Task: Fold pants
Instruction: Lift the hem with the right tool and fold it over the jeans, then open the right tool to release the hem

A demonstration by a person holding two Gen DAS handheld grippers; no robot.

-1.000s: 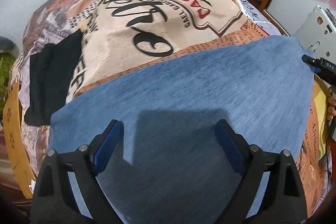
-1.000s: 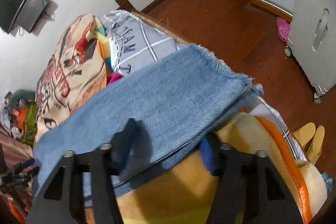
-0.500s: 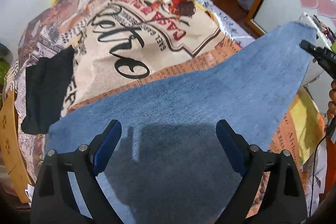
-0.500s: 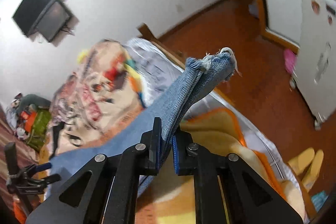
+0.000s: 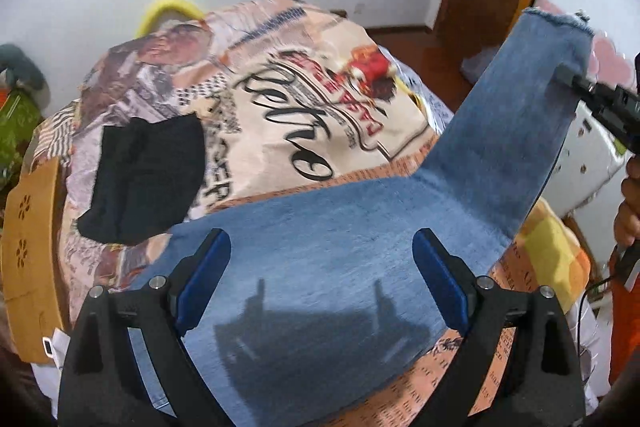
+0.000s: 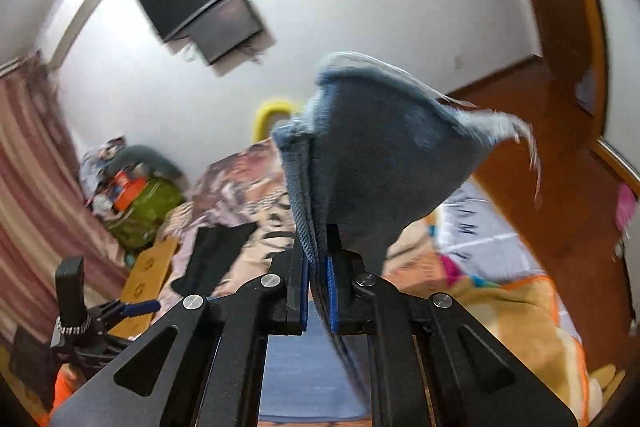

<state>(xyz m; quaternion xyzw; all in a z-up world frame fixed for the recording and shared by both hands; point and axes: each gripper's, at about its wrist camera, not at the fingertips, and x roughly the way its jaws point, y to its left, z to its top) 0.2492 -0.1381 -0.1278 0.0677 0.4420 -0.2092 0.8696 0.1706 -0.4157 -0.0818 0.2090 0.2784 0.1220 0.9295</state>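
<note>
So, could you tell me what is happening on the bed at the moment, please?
A person is folding blue jeans on a bed covered with a printed blanket. The right gripper is shut on the frayed hem end of the legs and holds it up off the bed. The left gripper hangs open above the part lying flat, gripping nothing. A black garment lies apart on the blanket.

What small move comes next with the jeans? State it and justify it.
Probably carry the right gripper across toward the left gripper, laying the lifted leg end over the flat part. The right gripper is shut on the jeans near the frayed hem, held up off the bed, while the left gripper hangs open above the flat denim.
</note>
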